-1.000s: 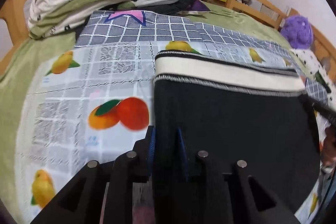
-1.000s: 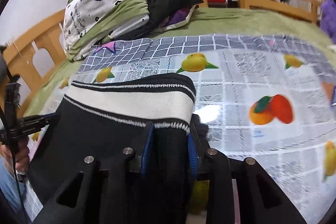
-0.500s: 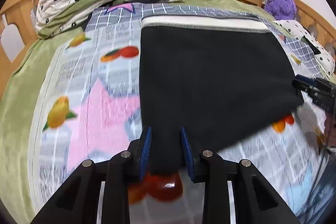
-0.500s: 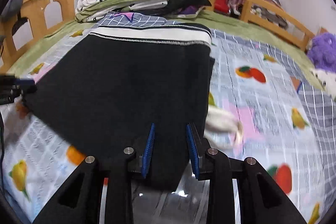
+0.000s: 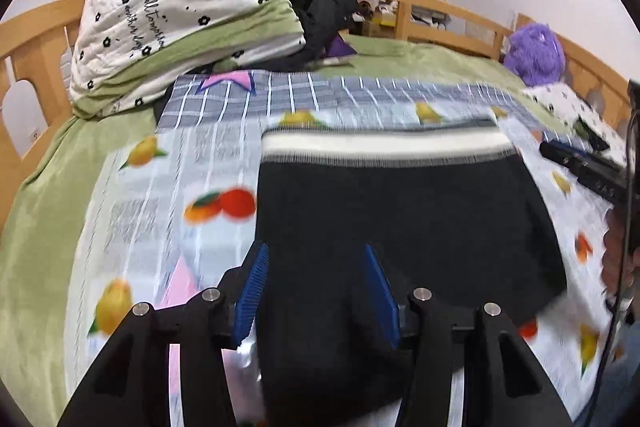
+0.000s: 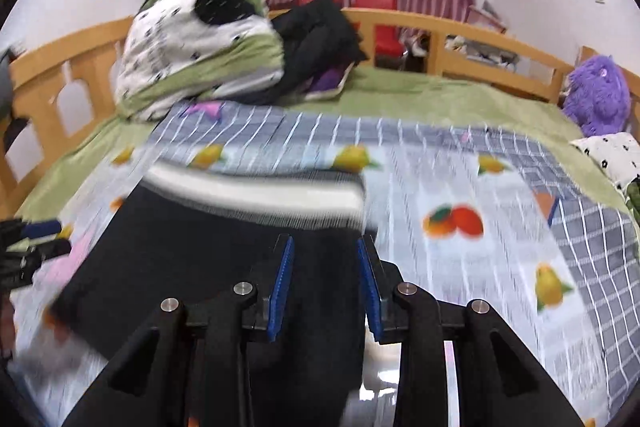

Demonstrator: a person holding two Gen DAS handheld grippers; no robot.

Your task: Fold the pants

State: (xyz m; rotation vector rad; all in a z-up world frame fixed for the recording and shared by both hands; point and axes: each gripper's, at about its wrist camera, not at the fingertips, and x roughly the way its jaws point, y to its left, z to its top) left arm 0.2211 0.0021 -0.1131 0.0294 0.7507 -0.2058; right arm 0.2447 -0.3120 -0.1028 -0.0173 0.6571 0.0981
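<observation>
Left gripper and right gripper jaws apart over black pants, purple plush whole only in right view, bare fruit-print sheet beside the pants' right edge.

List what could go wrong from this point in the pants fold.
1. Both the left gripper and the right gripper stand open over the black pants, so any upward pull may catch a layer and undo the fold.
2. The near edge of the pants runs skewed to the white waistband, so a further fold could come out crooked.
3. The fruit-print sheet underneath might bunch if the cloth gets dragged.
</observation>
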